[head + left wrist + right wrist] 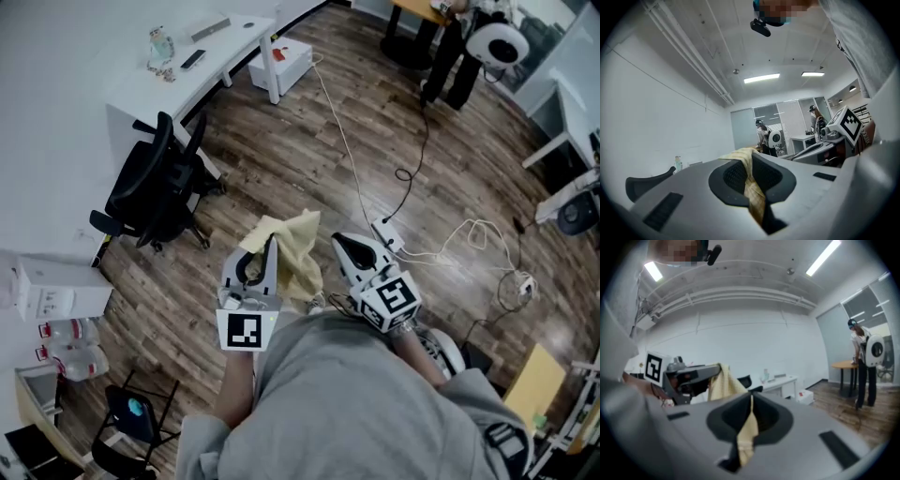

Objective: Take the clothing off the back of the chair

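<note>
Left claw (270, 246) and right claw (345, 246) both clenched on yellow garment (298, 246), mid-frame; office chair (155, 187) upper left, well apart. Risk: thin pinches slip if claws pull apart.

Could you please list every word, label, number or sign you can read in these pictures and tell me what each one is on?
Nothing here reads as text.
Marker cube on the left gripper: black-and-white square pattern, no letters.
Marker cube on the right gripper: the same.
White box: any print too small to read.
Grey sleeve: dark print, too blurred to read.
</note>
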Demonstrator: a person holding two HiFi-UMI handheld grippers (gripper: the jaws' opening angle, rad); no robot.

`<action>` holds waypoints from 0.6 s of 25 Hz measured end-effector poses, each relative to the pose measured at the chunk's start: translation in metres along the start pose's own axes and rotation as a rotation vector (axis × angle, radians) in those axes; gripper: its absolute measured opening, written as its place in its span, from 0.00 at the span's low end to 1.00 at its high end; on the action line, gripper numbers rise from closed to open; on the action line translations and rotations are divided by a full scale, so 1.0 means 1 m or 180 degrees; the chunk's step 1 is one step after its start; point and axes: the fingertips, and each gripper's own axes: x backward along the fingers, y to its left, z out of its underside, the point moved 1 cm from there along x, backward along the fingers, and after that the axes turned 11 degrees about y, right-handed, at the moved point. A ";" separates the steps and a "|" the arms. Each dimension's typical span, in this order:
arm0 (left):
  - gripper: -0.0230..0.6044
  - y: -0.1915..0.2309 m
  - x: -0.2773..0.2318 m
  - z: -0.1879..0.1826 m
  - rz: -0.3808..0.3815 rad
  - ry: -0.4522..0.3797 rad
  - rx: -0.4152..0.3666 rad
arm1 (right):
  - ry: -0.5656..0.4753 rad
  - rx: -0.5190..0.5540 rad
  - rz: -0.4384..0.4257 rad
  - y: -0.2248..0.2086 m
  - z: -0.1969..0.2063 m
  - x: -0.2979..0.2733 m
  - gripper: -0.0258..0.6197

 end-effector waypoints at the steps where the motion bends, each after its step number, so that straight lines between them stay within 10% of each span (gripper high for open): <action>1: 0.11 0.003 0.004 0.002 -0.0046 0.0004 0.0009 | 0.0008 0.0023 -0.0056 0.004 -0.002 -0.005 0.09; 15: 0.11 0.068 0.062 0.020 -0.0876 0.0183 0.0144 | 0.0002 0.0465 -0.0870 0.075 -0.035 -0.068 0.09</action>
